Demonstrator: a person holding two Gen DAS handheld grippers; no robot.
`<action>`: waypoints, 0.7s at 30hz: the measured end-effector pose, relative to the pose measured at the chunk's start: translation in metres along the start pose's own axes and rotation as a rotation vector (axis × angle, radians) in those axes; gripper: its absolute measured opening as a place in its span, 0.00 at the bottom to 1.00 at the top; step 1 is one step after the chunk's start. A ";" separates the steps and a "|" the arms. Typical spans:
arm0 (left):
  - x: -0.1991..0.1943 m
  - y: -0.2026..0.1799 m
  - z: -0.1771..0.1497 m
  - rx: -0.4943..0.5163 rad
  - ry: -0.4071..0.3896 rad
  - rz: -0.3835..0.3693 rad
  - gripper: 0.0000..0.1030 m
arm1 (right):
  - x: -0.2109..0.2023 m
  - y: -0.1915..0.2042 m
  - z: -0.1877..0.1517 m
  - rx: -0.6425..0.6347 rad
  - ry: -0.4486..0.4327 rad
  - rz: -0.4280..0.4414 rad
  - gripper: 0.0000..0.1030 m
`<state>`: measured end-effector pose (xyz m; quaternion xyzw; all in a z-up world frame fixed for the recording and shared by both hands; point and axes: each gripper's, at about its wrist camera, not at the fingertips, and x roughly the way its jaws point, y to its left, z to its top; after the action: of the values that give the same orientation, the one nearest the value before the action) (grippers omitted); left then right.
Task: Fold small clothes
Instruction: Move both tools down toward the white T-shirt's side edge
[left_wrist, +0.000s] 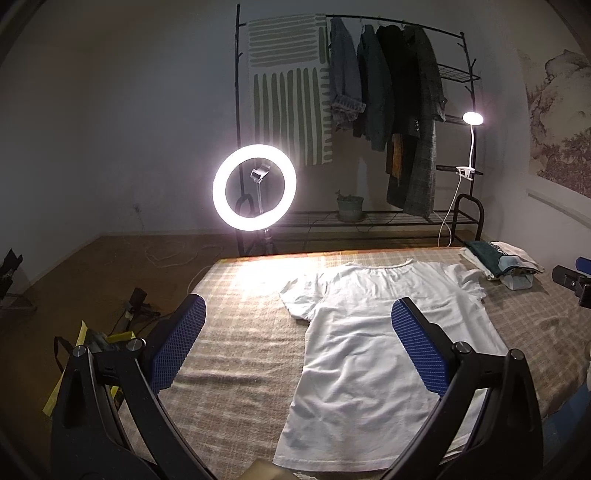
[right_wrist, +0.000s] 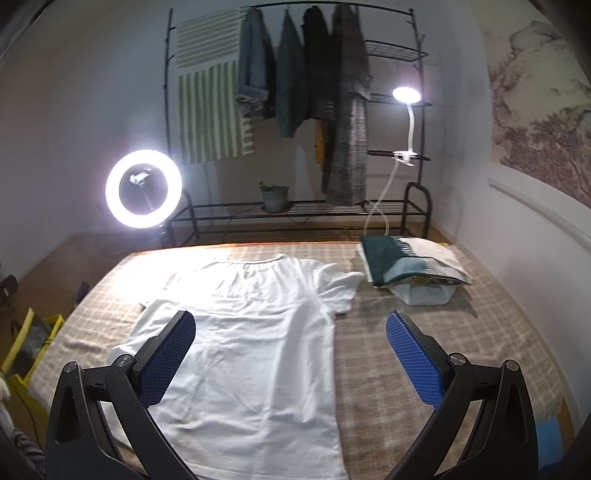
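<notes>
1. The white cotton T-shirt (right_wrist: 255, 332) lies flat, collar away, on the checked beige blanket (right_wrist: 424, 321).
2. Left gripper (left_wrist: 299, 343) and right gripper (right_wrist: 291, 350) hover spread wide, empty.
3. Pinch each sleeve edge cleanly, avoiding the blanket beneath.

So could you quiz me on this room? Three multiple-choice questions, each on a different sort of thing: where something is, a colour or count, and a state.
1. Where does the folded pile lie?
A. beyond the T-shirt's right sleeve
B. on the floor
C. on the rack

2. What colour is the T-shirt?
A. green
B. white
C. black

3. How do the jaws of the left gripper and right gripper stand?
A. shut on cloth
B. one open, one shut
C. both wide open, holding nothing

Answers: 1 A, it sits on the checked cover past that sleeve. 2 B, plainly white. 3 C, blue pads stand far apart.
</notes>
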<state>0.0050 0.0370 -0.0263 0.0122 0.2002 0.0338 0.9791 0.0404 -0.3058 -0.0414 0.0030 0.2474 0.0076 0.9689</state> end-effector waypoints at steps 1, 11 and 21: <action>0.003 0.004 -0.004 -0.006 0.017 0.002 1.00 | 0.002 0.003 0.001 -0.011 0.002 0.006 1.00; 0.048 0.053 -0.075 -0.183 0.313 -0.006 0.75 | 0.057 0.056 0.027 -0.129 0.061 0.188 1.00; 0.090 0.067 -0.154 -0.433 0.580 -0.052 0.56 | 0.167 0.135 0.066 -0.061 0.289 0.428 0.88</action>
<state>0.0230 0.1119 -0.2003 -0.2108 0.4581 0.0524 0.8620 0.2166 -0.1683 -0.0621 0.0247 0.3767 0.2203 0.8994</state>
